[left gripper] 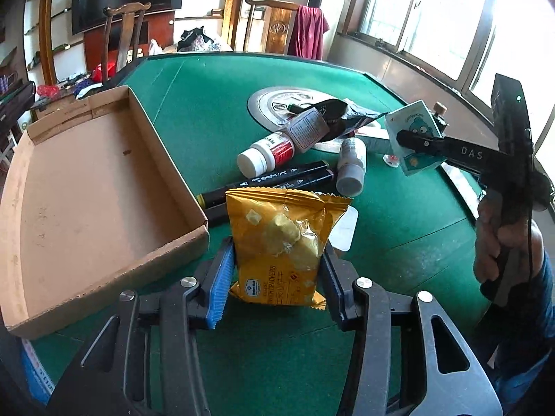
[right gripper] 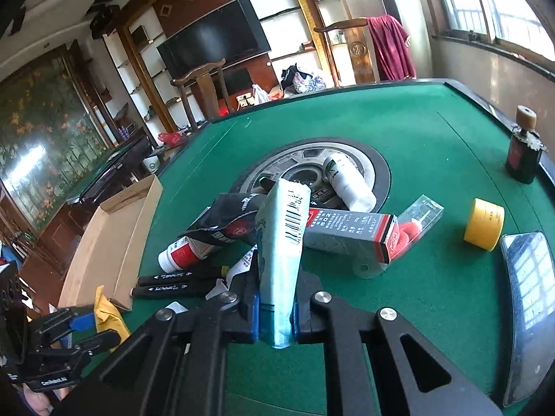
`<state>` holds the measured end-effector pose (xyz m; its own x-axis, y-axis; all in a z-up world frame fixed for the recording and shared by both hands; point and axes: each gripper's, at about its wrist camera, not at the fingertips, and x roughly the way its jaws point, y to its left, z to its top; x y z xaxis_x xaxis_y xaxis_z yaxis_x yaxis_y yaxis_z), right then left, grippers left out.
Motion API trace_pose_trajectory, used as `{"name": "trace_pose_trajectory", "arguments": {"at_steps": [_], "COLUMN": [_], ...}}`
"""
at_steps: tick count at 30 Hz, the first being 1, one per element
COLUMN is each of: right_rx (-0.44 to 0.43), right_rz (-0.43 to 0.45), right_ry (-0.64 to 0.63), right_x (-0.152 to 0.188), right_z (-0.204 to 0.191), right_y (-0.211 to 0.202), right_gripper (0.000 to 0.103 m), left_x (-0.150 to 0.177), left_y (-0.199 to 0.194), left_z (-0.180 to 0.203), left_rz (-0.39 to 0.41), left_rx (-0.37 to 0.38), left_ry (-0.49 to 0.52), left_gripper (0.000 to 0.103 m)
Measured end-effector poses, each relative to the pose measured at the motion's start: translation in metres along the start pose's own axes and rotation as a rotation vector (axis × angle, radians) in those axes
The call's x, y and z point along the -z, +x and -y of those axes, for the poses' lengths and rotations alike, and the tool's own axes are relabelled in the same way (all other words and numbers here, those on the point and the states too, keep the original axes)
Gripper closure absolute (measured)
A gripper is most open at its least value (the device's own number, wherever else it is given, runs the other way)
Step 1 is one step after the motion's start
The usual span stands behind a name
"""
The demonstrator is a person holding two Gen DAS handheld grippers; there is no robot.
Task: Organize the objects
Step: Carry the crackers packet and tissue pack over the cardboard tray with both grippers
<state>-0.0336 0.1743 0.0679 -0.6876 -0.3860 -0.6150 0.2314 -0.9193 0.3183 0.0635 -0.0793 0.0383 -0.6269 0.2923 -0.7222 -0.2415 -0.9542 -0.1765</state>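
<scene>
**me:** ok so big picture first: green felt table [left gripper: 215, 104], and the open cardboard tray [left gripper: 86, 187] sits on its left side from where I'm driving. Looks empty apart from a tiny speck. The clutter pile is in the middle of the table, right of the tray.

**other:** which arm's closer to the tray?

**me:** left one, easily. My left gripper [left gripper: 275, 270] is pinching a yellow cracker packet [left gripper: 284, 242] across its width, held upright, long axis pointing away from me. The tray's near right corner is just beside the blue pad on that gripper, so the tray lies left and slightly forward of the packet. My guess is the drop calls for a short sideways swing left over the wall, then letting go.

**other:** and the right?

**me:** right gripper [right gripper: 275, 315] is clamped on a pale blue-green card pack [right gripper: 281, 249] with a barcode, standing on edge between the fingers, long axis running forward. It's well apart from the tray, with the whole pile between them: two black markers [right gripper: 166, 284], a red-label white bottle [right gripper: 177, 254], a grey glue box [right gripper: 350, 234].

**other:** so left goes first?

**me:** that's my read. If the right crosses over now it could clip the left arm. Yellow tape roll [right gripper: 484, 223] and the little dark bottle [right gripper: 522, 152] are off on the far right, untouched.
</scene>
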Motion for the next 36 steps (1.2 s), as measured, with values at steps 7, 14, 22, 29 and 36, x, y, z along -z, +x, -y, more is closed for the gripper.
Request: {"name": "trace_pose_trajectory", "arguments": {"at_steps": [7, 14, 22, 29, 36], "right_rx": [0.014, 0.009, -0.012, -0.057, -0.135], "right_rz": [-0.007, -0.051, -0.054, -0.032, -0.033], "right_ry": [-0.015, 0.021, 0.006, -0.011, -0.063], "right_x": [0.004, 0.016, 0.020, 0.019, 0.021], "right_z": [-0.003, 0.005, 0.000, -0.003, -0.028], "right_y": [-0.001, 0.002, 0.003, 0.000, -0.002], "right_gripper": [0.092, 0.092, 0.092, 0.092, 0.092], "left_x": [-0.001, 0.000, -0.005, -0.006, -0.013], "left_y": [0.018, 0.040, 0.042, 0.011, -0.016], "left_z": [0.002, 0.012, 0.010, 0.005, -0.018], "left_rz": [-0.065, -0.147, -0.131, -0.038, 0.021], "left_rx": [0.010, -0.040, -0.006, 0.077, 0.092], "left_ry": [-0.005, 0.040, 0.028, -0.004, -0.067], "left_gripper": [0.057, 0.057, 0.058, 0.058, 0.058]}}
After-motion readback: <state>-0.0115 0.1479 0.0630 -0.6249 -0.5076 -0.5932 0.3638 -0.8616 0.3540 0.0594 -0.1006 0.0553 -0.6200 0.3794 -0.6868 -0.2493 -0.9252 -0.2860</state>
